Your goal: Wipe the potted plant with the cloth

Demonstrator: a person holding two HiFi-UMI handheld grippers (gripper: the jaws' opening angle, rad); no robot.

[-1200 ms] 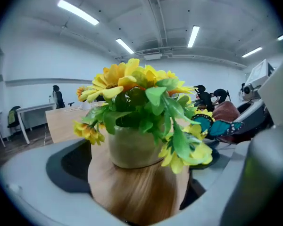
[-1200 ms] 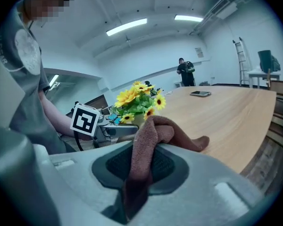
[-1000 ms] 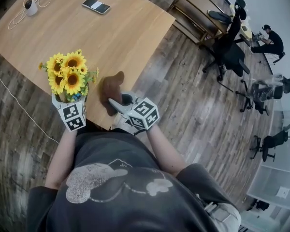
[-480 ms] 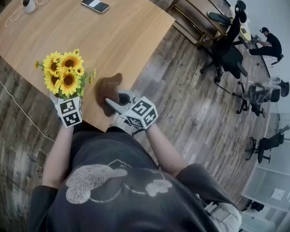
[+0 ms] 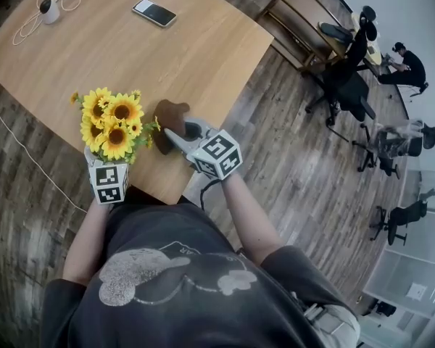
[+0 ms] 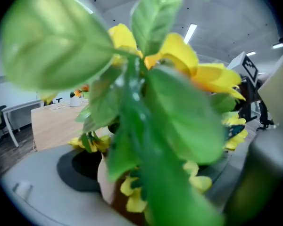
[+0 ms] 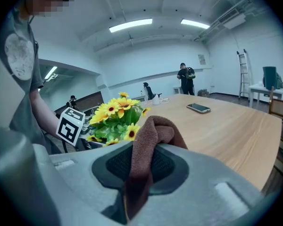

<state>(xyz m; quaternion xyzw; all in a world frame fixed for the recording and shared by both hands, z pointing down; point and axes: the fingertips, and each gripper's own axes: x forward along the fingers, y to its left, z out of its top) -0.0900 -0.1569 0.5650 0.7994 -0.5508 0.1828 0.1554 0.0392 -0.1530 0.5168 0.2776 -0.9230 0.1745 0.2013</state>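
L claw [image 5: 107, 171]: clamped on the potted plant [image 5: 116, 125]. Left gripper view is mostly blurred leaves and yellow petals right up against the lens. Low down, the pale pot wall sits against the dark pad of one jaw; other jaw is just a grey blur on the far side. In head view the blooms stand straight up out of this claw, marker cube directly below them, over the near edge of the table [image 5: 130, 56].

R claw [image 5: 183, 139]: closed on the cloth [image 5: 170, 114]. Right gripper view shows the brown fabric pinched between both jaws. It runs down through the gap, and a bunched lump sticks out past the tips.

Rel. positions:
- Plant is just L of the R claw, slightly ahead of it. The cloth lump is right beside the nearest leaves and flowers; can't tell if it's touching.
- The two claws are near each other, side by side, both at the near table edge.
- Cloth is above the tabletop, just fwd of the R claw tips.

Other stuff:
- Phone [image 5: 154, 12] flat on the table, well ahead of both claws.
- Small white device w/ cable [image 5: 49, 9] at the far corner, well ahead and L of the L claw.
- Office chairs [image 5: 344, 78] and a person [image 5: 406, 64] well off to the R of the R claw, on the wood floor.
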